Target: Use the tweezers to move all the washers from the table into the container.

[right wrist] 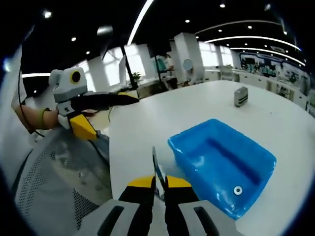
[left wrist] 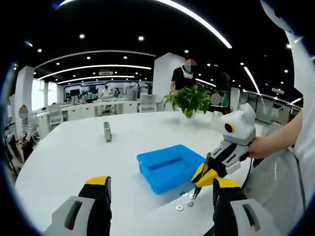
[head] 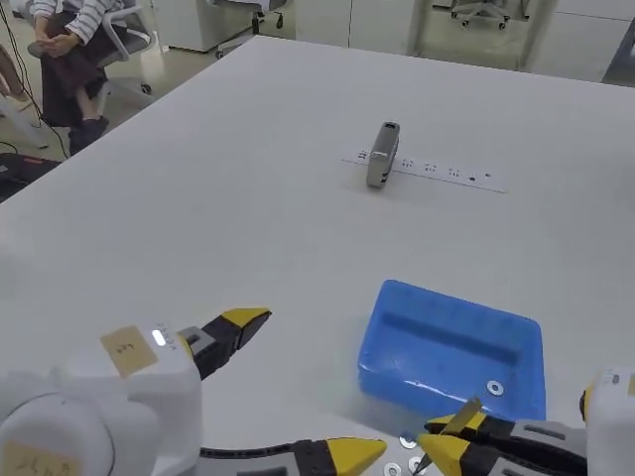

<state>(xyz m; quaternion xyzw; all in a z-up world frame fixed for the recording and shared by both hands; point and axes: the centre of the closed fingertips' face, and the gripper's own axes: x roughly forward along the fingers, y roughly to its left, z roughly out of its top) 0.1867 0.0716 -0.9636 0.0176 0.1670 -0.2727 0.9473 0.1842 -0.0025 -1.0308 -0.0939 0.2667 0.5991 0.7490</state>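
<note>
A blue container sits on the white table at the near right, with one washer inside it. Three washers lie on the table just in front of the container. My right gripper is shut on a pair of tweezers, whose tips hang just above those loose washers. In the right gripper view the tweezers stick up between the closed jaws beside the container. My left gripper is open to the left of the container, holding nothing.
A small grey device stands upright on a row of table sockets at the far middle. A person sits on a chair off the table's far left corner. A potted plant stands at the table's far end.
</note>
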